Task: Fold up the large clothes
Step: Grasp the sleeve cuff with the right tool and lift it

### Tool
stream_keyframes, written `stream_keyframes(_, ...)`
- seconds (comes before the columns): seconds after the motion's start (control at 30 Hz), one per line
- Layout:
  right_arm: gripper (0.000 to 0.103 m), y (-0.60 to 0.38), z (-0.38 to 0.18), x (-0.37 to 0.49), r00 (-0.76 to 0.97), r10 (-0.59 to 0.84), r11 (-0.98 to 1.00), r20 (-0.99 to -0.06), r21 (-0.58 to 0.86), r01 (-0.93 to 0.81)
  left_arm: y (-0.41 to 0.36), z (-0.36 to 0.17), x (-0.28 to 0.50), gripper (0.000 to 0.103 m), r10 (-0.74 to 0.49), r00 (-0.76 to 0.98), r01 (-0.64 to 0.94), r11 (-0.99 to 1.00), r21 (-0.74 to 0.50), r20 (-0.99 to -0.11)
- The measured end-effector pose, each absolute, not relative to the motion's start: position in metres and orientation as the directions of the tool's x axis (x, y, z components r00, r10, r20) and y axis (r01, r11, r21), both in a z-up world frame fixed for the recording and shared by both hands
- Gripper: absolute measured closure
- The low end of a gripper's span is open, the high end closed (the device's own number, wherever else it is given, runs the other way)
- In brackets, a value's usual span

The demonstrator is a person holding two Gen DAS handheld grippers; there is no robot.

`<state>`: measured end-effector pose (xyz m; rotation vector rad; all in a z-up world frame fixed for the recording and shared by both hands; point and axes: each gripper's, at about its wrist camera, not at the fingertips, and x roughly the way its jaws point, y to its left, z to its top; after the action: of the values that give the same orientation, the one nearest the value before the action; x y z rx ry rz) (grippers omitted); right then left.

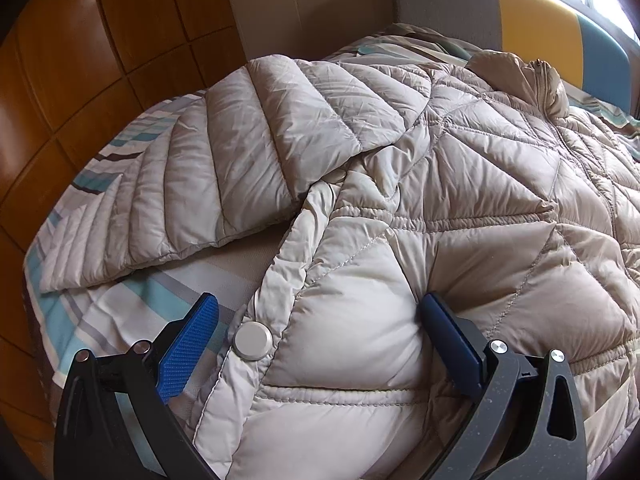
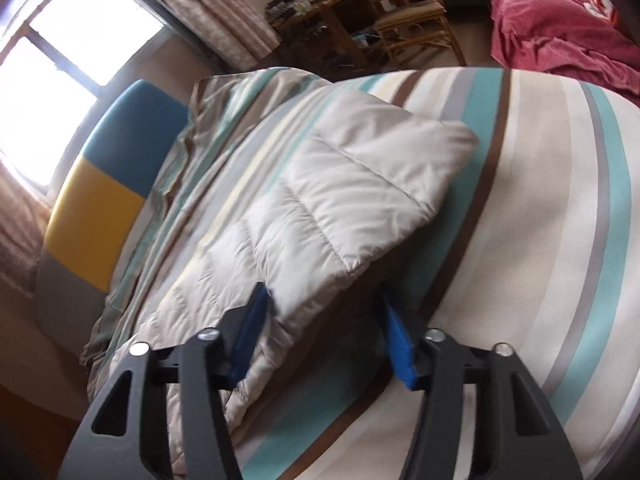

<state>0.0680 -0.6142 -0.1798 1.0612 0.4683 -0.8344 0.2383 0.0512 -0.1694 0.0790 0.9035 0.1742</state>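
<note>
A beige quilted down jacket (image 1: 460, 200) lies spread front up on a striped bed sheet (image 1: 132, 304). One sleeve (image 1: 240, 140) stretches out to the left. My left gripper (image 1: 320, 300) is open and straddles the jacket's front edge beside a silver snap button (image 1: 253, 340); one blue pad (image 1: 188, 348) sits over the sheet, the other rests against the puffy fabric. In the right wrist view the other sleeve (image 2: 360, 184) lies flat on the sheet (image 2: 520, 240). My right gripper (image 2: 322, 292) is open around that sleeve's near edge; the left pad touches it and the right pad stands apart.
A grey, yellow and blue headboard (image 2: 100, 200) stands at the bed's head under a bright window (image 2: 60, 60). A wooden floor (image 1: 60, 80) lies beyond the bed's left side. A wicker chair (image 2: 408, 12) and a red blanket (image 2: 560, 20) are past the far side.
</note>
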Motion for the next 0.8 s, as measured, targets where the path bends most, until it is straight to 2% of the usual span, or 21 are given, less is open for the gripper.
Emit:
stream_keyframes(0.1, 0.069, -0.618, -0.175, 0.072, 0.587, -0.403, 0.274, -0.702, 0.519, 0.810, 0.052, -0.170, 0.238, 0.003, 0.175, 0.606, -0.117, 0.984, 0.131, -0.776)
stream_keyframes(0.17, 0.082, -0.618, -0.174, 0.084, 0.573, -0.413, 0.314, -0.708, 0.480, 0.819, 0.053, -0.171, 0.239, 0.003, 0.172, 0.606, -0.118, 0.985, 0.127, -0.776)
stream_keyframes(0.27, 0.089, -0.603, -0.168, 0.093, 0.538, -0.459, 0.382, -0.708, 0.389, 0.838, 0.053, -0.171, 0.238, 0.003, 0.170, 0.607, -0.118, 0.985, 0.124, -0.776)
stream_keyframes(0.43, 0.092, -0.550, -0.151, 0.121, 0.528, -0.557, 0.579, -0.641, 0.157, 0.800, 0.054, -0.172, 0.238, 0.003, 0.167, 0.607, -0.119, 0.986, 0.119, -0.777)
stream_keyframes(0.57, 0.092, -0.484, -0.141, 0.153, 0.555, -0.619, 0.719, -0.556, -0.117, 0.685, 0.054, -0.172, 0.238, 0.003, 0.164, 0.607, -0.120, 0.986, 0.115, -0.777)
stream_keyframes(0.67, 0.092, -0.437, -0.140, 0.167, 0.599, -0.622, 0.769, -0.504, -0.248, 0.589, 0.054, -0.172, 0.238, 0.003, 0.164, 0.607, -0.120, 0.986, 0.114, -0.777)
stream_keyframes(0.8, 0.093, -0.383, -0.140, 0.179, 0.666, -0.585, 0.811, -0.463, -0.356, 0.464, 0.055, -0.173, 0.238, 0.003, 0.161, 0.608, -0.120, 0.987, 0.110, -0.778)
